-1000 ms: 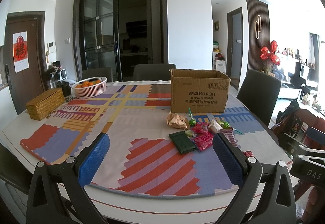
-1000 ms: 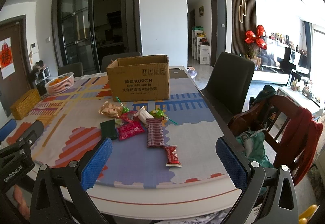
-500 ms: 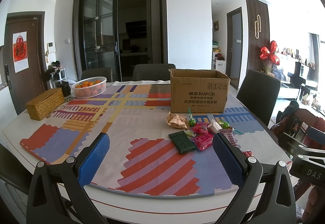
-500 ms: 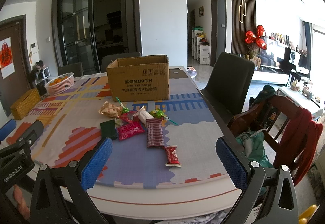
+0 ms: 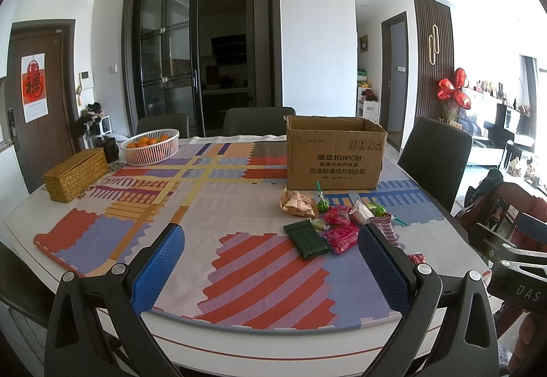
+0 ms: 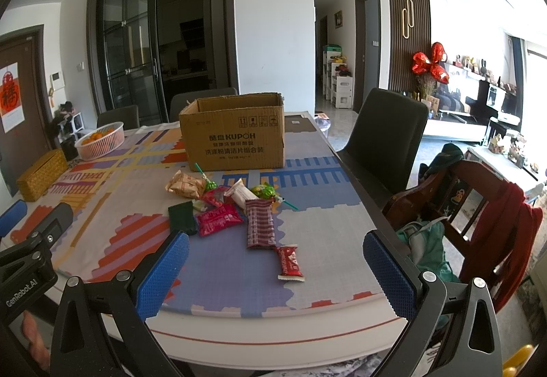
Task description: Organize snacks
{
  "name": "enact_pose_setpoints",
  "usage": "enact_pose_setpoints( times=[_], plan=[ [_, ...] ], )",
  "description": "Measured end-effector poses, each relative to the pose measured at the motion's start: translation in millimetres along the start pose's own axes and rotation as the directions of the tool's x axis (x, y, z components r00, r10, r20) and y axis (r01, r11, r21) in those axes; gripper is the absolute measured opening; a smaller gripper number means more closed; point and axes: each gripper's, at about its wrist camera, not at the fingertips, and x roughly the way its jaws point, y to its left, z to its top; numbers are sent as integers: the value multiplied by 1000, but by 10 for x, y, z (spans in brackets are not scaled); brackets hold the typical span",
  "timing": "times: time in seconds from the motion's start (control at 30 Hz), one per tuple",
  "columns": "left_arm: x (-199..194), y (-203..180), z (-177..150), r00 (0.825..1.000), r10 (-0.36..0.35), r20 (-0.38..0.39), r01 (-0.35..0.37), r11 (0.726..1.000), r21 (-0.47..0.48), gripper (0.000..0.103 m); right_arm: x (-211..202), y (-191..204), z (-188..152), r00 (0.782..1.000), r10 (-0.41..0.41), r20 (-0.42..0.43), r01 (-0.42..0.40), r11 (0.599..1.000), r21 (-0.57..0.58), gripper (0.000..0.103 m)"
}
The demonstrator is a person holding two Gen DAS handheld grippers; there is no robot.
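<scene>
An open cardboard box (image 5: 335, 154) stands on the table, also in the right wrist view (image 6: 236, 134). In front of it lies a loose pile of snacks: an orange packet (image 6: 184, 184), a dark green packet (image 6: 182, 217), a pink packet (image 6: 218, 219), a striped maroon packet (image 6: 260, 227) and a small red bar (image 6: 290, 262). The pile shows in the left wrist view around the dark green packet (image 5: 307, 239). My left gripper (image 5: 271, 265) is open and empty over the near table edge. My right gripper (image 6: 275, 271) is open and empty, near the red bar.
A white basket of oranges (image 5: 150, 146) and a woven box (image 5: 75, 173) sit at the far left. Dark chairs (image 6: 386, 134) ring the table. A wooden chair with red clothing (image 6: 478, 216) stands at the right. A patterned mat (image 5: 136, 192) covers the table.
</scene>
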Motion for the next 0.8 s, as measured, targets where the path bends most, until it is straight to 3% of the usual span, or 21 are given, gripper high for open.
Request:
enact_pose_setpoints(
  times=[0.37,0.8],
  plan=[
    [2,-9,-8,1000,2,-9,-2,1000,3,103,19,5,10,1000,0,-5,0,1000,1,103],
    [282,-110,-1,996,1,-85,2,999,35,103,252,-56,23,997,15,-77,-14,1000,7,103]
  ],
)
